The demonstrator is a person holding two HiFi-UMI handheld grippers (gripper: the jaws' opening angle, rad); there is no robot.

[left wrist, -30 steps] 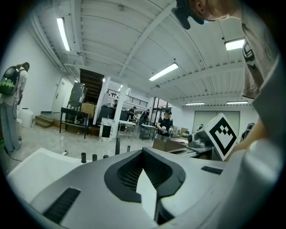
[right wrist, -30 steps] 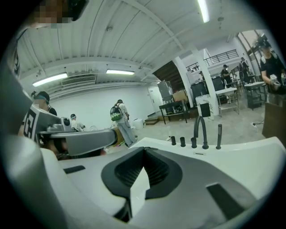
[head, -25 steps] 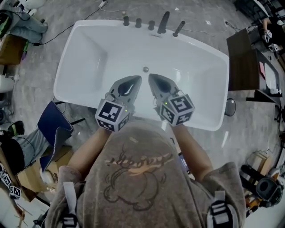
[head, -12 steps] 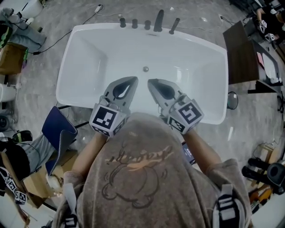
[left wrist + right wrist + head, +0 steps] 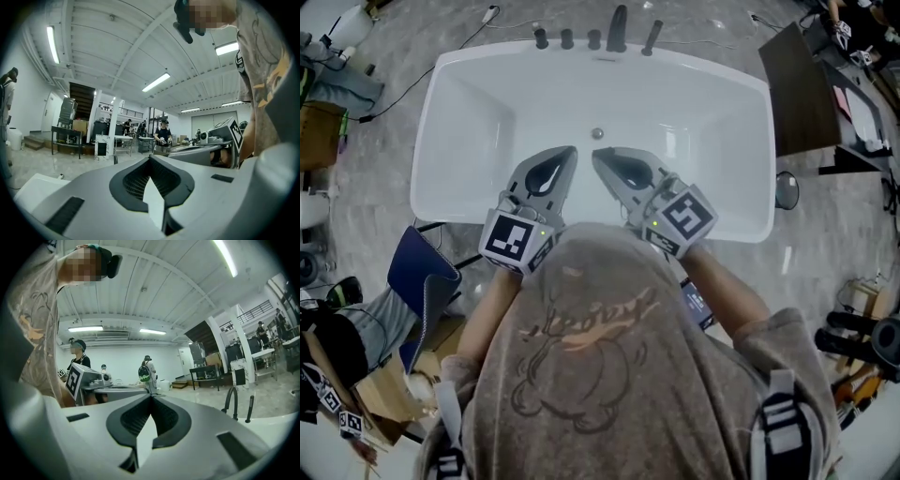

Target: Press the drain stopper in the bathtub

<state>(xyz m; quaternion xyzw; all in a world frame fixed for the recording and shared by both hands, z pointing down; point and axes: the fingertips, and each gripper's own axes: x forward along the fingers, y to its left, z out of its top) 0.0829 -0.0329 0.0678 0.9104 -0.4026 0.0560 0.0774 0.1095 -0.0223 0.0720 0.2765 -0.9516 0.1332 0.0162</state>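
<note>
Small round metal drain stopper (image 5: 597,134): set flat in the floor of the white oval bathtub (image 5: 487,103), near centre, face up. No long axis. The tub's own length ran 9 to 3 o'clock. Dark tap fittings (image 5: 618,28) stood on the rim at 12.

Left grey gripper (image 5: 571,150): tip at about 8 o'clock of the stopper, apart from it, tongs closed on nothing. Right grey gripper (image 5: 595,154): tip at 6 o'clock, near the stopper, tongs likewise closed and empty.

Marker cubes (image 5: 514,240) carried black-and-white square patterns, no readable lettering.
</note>
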